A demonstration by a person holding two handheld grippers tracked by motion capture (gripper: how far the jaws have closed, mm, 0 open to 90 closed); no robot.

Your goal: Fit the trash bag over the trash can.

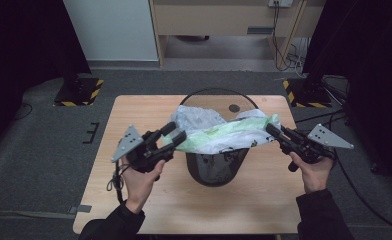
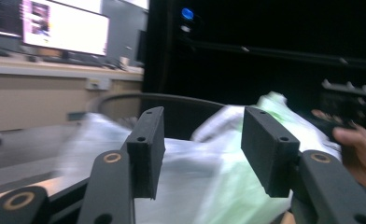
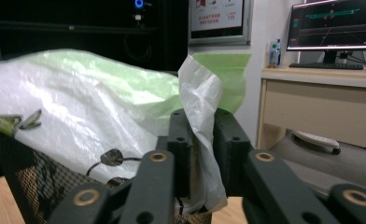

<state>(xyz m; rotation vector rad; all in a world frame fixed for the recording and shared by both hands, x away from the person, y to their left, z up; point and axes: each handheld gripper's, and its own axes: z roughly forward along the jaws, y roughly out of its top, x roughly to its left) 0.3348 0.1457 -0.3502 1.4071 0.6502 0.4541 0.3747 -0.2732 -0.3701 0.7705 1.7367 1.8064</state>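
Two handheld grippers work over one wooden desk (image 1: 134, 210), which I watch from above. At its middle stands a black mesh wastebasket (image 1: 216, 167), and across its mouth lies a white and pale green plastic bag (image 1: 219, 136), bunched and stretched from side to side, not yet tucked around the rim.

My right gripper (image 1: 272, 131), at the basket's right side, is clenched on a corner of the bag; in the right gripper view that thin film (image 3: 202, 107) rises pinched between the two black jaws. My left gripper (image 1: 176, 134), at the basket's left side, is released: in the left gripper view its jaws stand well apart with the bag (image 2: 204, 177) behind the gap, and neither pad presses on it.

I judge the lining of the basket as partly done. The bag is over the opening and held at one end. Left to do: catch the near left edge again, spread the mouth, and fold it over the rim all round.
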